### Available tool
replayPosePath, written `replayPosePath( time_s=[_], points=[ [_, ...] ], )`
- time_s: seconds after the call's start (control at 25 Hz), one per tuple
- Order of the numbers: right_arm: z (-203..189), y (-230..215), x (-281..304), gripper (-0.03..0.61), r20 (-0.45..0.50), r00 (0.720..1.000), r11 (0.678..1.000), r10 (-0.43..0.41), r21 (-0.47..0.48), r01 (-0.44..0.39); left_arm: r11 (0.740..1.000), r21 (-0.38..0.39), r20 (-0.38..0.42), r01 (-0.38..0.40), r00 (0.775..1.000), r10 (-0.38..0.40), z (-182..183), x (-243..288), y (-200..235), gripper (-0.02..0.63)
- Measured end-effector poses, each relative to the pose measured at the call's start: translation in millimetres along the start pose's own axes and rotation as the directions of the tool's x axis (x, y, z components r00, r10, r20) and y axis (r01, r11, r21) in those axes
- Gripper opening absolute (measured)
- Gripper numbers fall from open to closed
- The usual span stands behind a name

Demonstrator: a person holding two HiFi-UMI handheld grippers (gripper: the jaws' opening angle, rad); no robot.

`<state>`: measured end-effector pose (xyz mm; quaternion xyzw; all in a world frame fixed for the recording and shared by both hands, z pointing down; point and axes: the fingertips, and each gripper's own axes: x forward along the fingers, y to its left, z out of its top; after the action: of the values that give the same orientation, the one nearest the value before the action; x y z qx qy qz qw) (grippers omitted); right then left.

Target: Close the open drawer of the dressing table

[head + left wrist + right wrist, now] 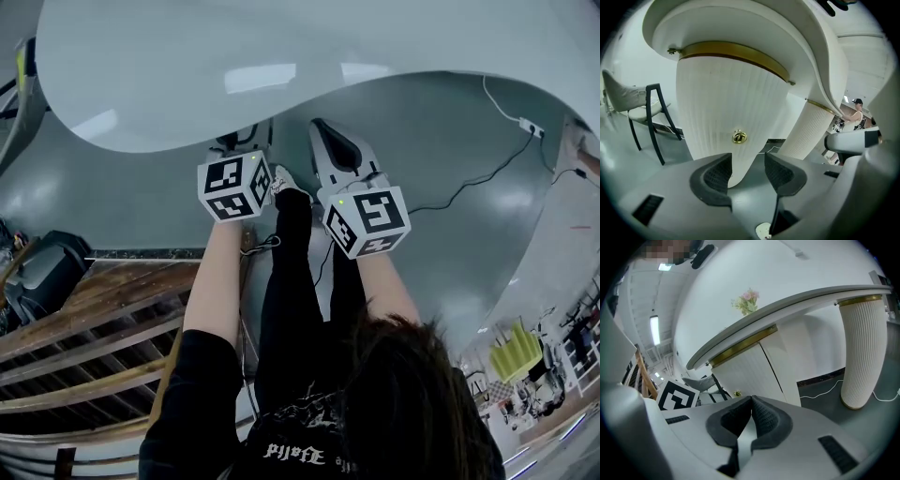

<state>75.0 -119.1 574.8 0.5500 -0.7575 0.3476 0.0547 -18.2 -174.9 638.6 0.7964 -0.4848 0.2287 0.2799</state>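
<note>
Black tee (202,403) (white print); left claw (747,171), right claw (751,418): grey, black pads (717,176).

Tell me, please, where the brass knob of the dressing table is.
In the left gripper view, the brass knob sits mid-frame on the ribbed white drawer front, above the open jaws of the left gripper, untouched.

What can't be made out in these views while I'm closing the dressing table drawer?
Head view: the curved white tabletop hides the ribbed white drawer front beneath it.
Left gripper view: the left gripper, jaws open, covers part of the drawer front's lower edge; how far in it sits cannot be told.
Right gripper view: the round brass knob is too small to judge.
</note>
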Motion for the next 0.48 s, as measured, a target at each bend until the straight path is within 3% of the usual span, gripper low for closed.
replayPosePath(
  time_s=[0.12,0.28,0.48],
  points=[
    [-1,9,-11,0.026,-0.028,0.999,1.0,0.015,-0.008,-0.015,1.0,-0.021,-0.035,-0.018,0.999,0.017,-8,-17,-4,0.219],
    [6,25,-23,0.026,-0.043,0.999,0.999,0.028,-0.039,-0.029,0.999,-0.05,-0.026,-0.018,1.0,0.016,2,-40,-12,0.221],
    [26,42,-46,0.026,-0.034,0.999,0.998,0.021,-0.065,-0.023,1.0,-0.017,-0.008,0.013,1.0,-0.013,19,-80,-32,0.221]
  ],
)
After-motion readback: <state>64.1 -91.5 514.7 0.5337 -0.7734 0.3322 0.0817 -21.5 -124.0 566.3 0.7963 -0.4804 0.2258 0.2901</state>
